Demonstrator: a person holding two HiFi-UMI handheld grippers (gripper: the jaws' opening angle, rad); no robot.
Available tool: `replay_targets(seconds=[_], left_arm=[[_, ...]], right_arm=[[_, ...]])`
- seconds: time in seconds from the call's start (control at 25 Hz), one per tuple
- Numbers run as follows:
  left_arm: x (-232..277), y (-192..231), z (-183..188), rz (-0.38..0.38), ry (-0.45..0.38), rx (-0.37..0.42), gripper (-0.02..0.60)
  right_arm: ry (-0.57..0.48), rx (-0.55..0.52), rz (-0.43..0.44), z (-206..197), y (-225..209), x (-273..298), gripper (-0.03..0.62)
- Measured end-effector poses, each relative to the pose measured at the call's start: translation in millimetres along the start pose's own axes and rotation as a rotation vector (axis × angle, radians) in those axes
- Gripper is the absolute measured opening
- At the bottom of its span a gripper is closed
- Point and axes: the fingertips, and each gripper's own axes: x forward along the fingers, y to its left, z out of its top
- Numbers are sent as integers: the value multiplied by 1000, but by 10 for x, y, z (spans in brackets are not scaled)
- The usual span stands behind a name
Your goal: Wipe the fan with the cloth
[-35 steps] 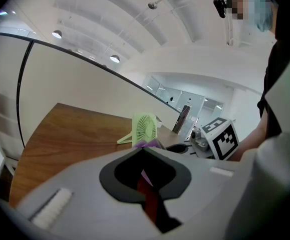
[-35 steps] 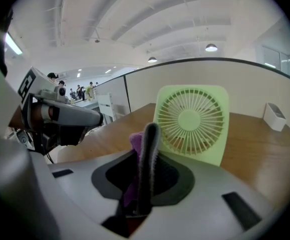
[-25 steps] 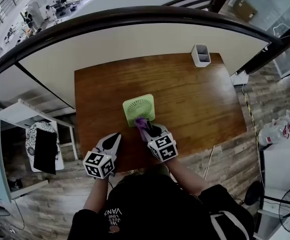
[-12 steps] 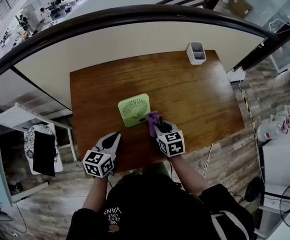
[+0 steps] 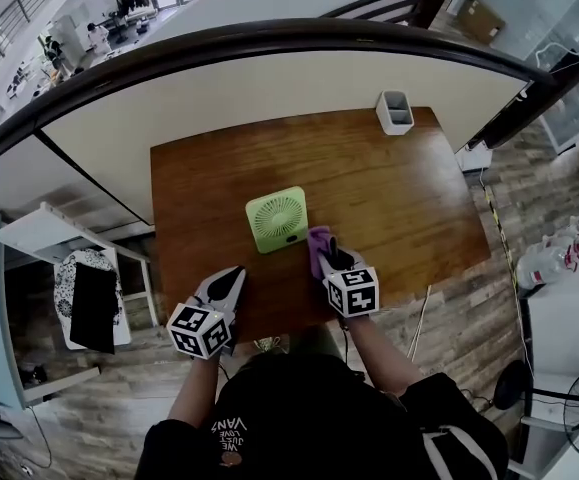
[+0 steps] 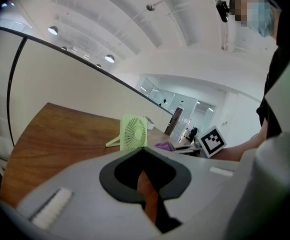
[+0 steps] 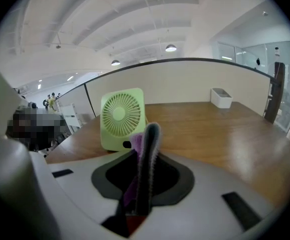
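Fan: pale green, square, round grille, upright on table
Cloth: purple, bunched, pinched in right gripper, just beside fan

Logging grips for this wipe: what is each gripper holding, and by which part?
Right gripper is shut on the purple cloth, pinched in a bunch; which edge cannot be told. Left gripper is shut, empty.

Blk tee; L claw, R claw grey.
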Motion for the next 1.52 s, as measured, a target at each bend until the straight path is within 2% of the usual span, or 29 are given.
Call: replay_targets(seconds=[0.28, 0.56, 0.84, 1.52], left_arm=[[-237, -51, 69, 3, -46, -7, 11], [-374, -92, 142, 50, -90, -21, 11], [-358, -429, 273, 81, -138, -14, 11], [-337, -1276, -72, 179, -174, -17, 11]], right_arm=[[-66, 35, 38, 126, 253, -283, 84], [-130, 23, 106, 356, 411, -514, 84], [-174, -16, 166, 528, 357, -864, 84], [-164, -115, 349, 259, 210, -1590, 84]])
